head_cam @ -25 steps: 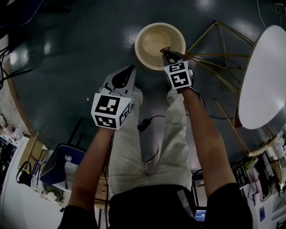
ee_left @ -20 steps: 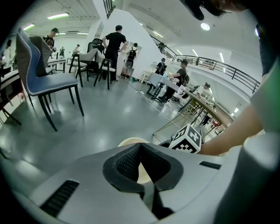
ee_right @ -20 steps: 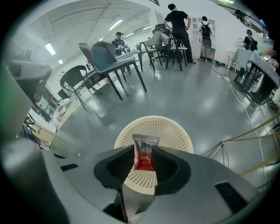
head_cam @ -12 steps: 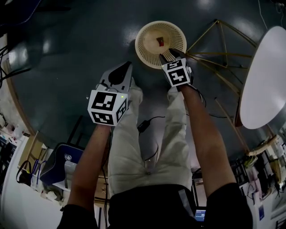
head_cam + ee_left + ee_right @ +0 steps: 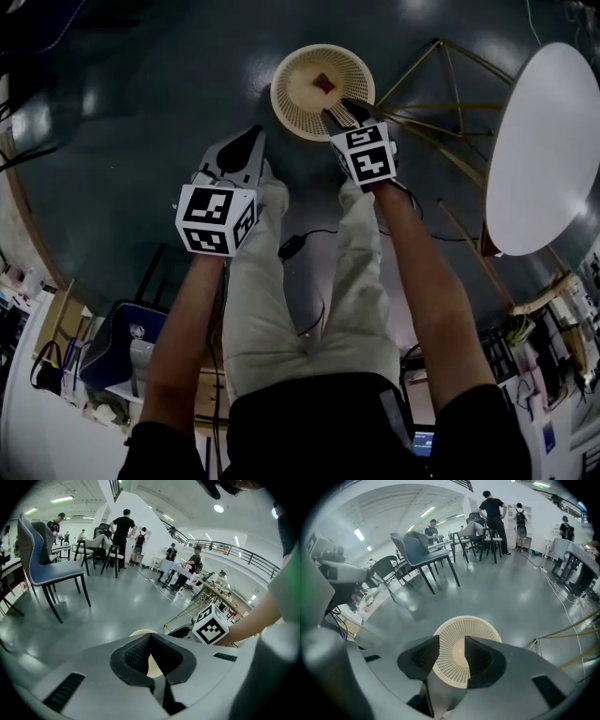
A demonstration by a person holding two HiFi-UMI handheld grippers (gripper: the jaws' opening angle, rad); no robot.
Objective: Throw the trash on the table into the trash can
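Grey jaws of the right gripper (image 5: 339, 111) have just been opening and stand apart, nothing between them; beyond its tips we see red trash (image 5: 323, 82) lying inside the cream trash can (image 5: 289, 105); the left gripper (image 5: 248, 148) is pressed together, empty; in the right gripper view the trash does not show; we cannot tell what it is.

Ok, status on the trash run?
Right hand-held gripper just opened, empty, above the basket. Left hand-held gripper shut, empty. Red scrap in the basket. Nothing in the way.
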